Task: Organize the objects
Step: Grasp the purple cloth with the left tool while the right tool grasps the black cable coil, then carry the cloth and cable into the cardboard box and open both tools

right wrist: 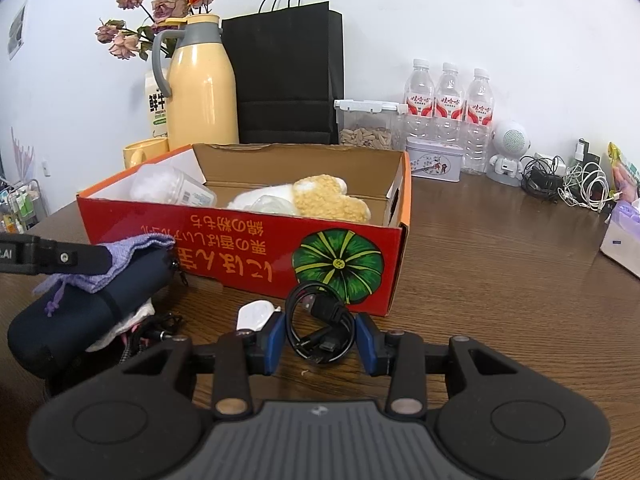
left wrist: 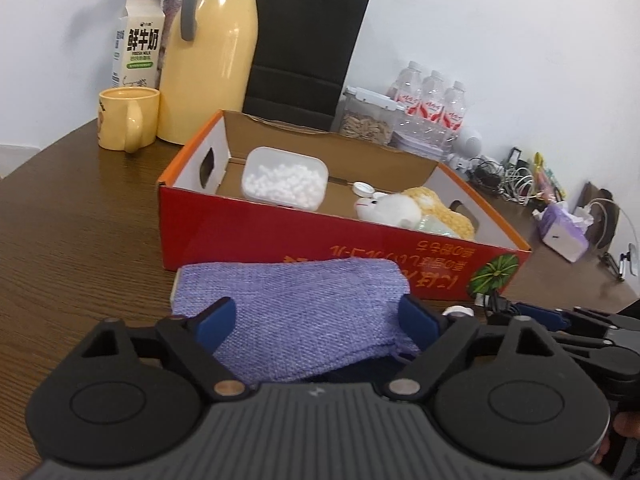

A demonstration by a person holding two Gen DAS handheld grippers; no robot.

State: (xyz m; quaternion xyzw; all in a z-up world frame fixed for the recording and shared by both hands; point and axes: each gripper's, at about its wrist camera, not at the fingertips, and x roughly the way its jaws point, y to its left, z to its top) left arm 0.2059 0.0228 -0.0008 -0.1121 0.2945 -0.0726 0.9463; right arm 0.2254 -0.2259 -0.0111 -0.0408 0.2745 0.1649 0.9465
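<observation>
A purple woven pouch (left wrist: 304, 300) lies in front of the red cardboard box (left wrist: 260, 240). My left gripper (left wrist: 318, 322) straddles it, open, with the blue pads at the cloth's sides. In the right wrist view the pouch (right wrist: 132, 252) is draped over a dark blue case (right wrist: 80, 312), with a left finger (right wrist: 80, 258) on top of it. My right gripper (right wrist: 322, 340) is shut on a coiled black USB cable (right wrist: 326, 310) close to the box's (right wrist: 240, 256) front wall. The box holds a clear tub of white beads (left wrist: 284, 180) and a white and yellow plush toy (left wrist: 400, 208).
Behind the box stand a yellow thermos (left wrist: 212, 60), a yellow mug (left wrist: 124, 120), a milk carton (left wrist: 140, 44), a black paper bag (left wrist: 304, 48), a seed container (left wrist: 368, 120) and water bottles (left wrist: 432, 100). Tangled chargers (right wrist: 560, 184) and a tissue pack (left wrist: 564, 232) lie at the right.
</observation>
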